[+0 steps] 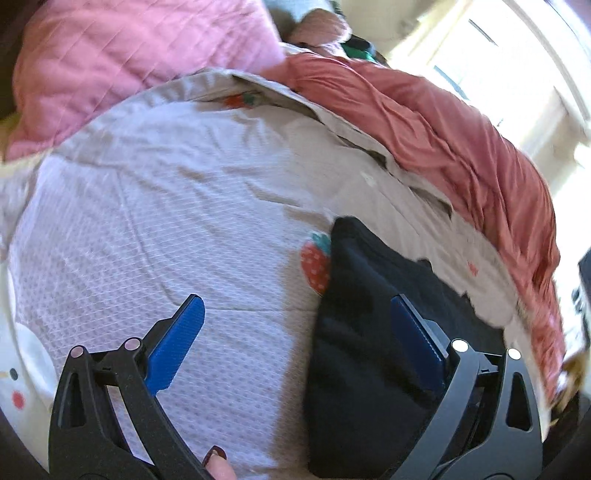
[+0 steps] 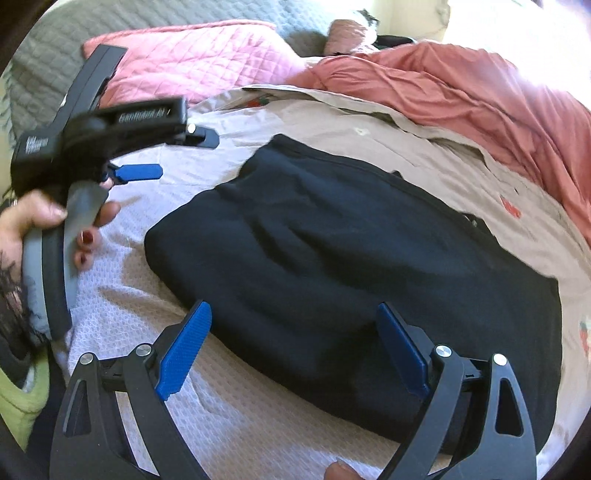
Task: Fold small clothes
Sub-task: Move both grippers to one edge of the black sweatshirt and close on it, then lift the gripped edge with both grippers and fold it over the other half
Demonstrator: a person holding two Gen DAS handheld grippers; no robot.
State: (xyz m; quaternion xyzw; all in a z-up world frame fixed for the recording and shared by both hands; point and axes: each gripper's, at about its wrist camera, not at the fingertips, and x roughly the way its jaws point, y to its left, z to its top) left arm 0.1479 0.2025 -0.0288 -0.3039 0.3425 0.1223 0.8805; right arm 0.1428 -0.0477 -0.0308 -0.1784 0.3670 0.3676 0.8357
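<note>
the black cloth (image 2: 332,251) looks folded on the bed (image 2: 184,398). both tongs, left (image 1: 295,339) and right (image 2: 295,347), are apart, holding nothing.

A plain black folded garment (image 2: 332,251) lies on a pale lilac sheet (image 2: 236,417) with a fine dotted weave and red strawberry prints (image 1: 316,264) with teal leaves. A pink diamond-quilted pillow (image 2: 192,62), a plain coral-red blanket (image 2: 461,81) and a grey quilted cover (image 2: 92,22) lie behind. Both grippers are black with blue pads (image 2: 186,352).
</note>
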